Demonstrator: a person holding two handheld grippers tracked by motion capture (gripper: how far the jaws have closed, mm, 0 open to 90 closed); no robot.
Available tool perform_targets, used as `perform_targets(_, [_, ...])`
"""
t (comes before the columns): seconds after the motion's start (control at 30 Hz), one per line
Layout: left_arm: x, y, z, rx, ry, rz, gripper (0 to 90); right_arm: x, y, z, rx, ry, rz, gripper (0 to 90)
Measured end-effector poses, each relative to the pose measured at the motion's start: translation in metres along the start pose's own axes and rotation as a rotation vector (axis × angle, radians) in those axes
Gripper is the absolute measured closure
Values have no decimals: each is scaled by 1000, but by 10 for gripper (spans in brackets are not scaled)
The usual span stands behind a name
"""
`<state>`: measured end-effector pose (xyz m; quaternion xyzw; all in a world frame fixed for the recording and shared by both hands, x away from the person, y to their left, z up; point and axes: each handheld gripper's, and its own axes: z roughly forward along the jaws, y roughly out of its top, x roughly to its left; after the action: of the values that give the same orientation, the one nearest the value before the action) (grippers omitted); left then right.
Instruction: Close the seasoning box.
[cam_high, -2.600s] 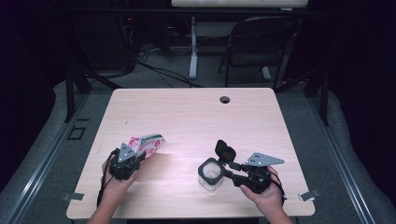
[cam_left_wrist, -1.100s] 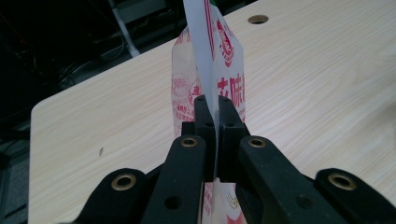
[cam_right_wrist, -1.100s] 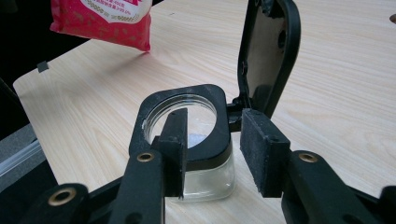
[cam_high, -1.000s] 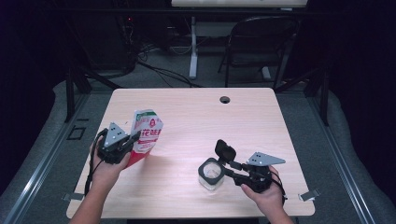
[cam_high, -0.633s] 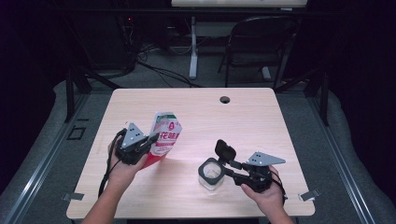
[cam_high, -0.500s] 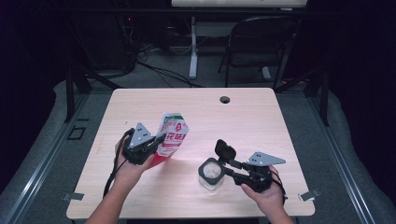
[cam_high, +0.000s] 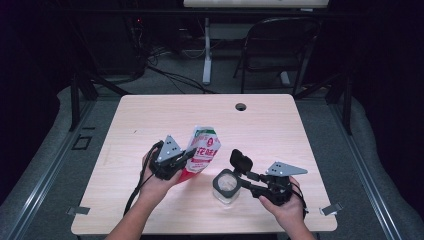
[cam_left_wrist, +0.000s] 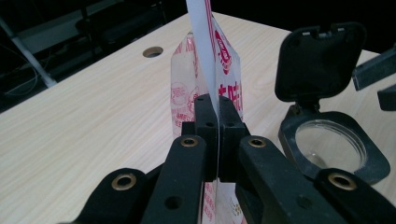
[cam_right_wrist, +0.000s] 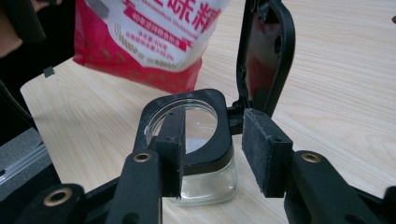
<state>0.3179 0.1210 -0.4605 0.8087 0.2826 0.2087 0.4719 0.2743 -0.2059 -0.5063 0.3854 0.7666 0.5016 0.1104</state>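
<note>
The table (cam_high: 150, 120) lay under everything, w/ a red-and-white pouch (cam_high: 202, 152) held up over its near-middle, tilted toward the jar. My left gripper (cam_left_wrist: 211, 122) was clamped tight on the pouch's thin side seam. Just right of it stood the glass jar (cam_high: 226, 186), black lid (cam_high: 241, 161) flipped up. My right gripper (cam_right_wrist: 212, 154) stood apart around the jar rim, jaws having just closed a bit; can't tell if pads pressed.
</note>
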Motion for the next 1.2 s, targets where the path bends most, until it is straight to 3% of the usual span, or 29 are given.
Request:
perform_targets(0.07, [0, -4, -3, -14, -10, -23, 900, 1, 0, 0, 5, 3, -2, 646])
perform_targets(0.37, [-10, -20, -14, -30, -28, -38, 900, 12, 11, 6, 9, 54, -11, 726])
perform_targets(0.5, [-12, -29, -17, -48, -44, -77, 900, 17, 22, 13, 6, 74, -22, 728])
perform_targets(0.73, [-19, -39, -21, -27, -44, -76, 900, 26, 39, 28, 3, 90, -66, 683])
perform_targets(0.93, [-27, -48, -23, -1, -52, -76, 900, 33, 40, 42, 12, 99, -83, 631])
perform_targets(1.2, [-31, -54, -26, 9, -53, -81, 900, 39, 41, 56, 44, 146, -89, 611])
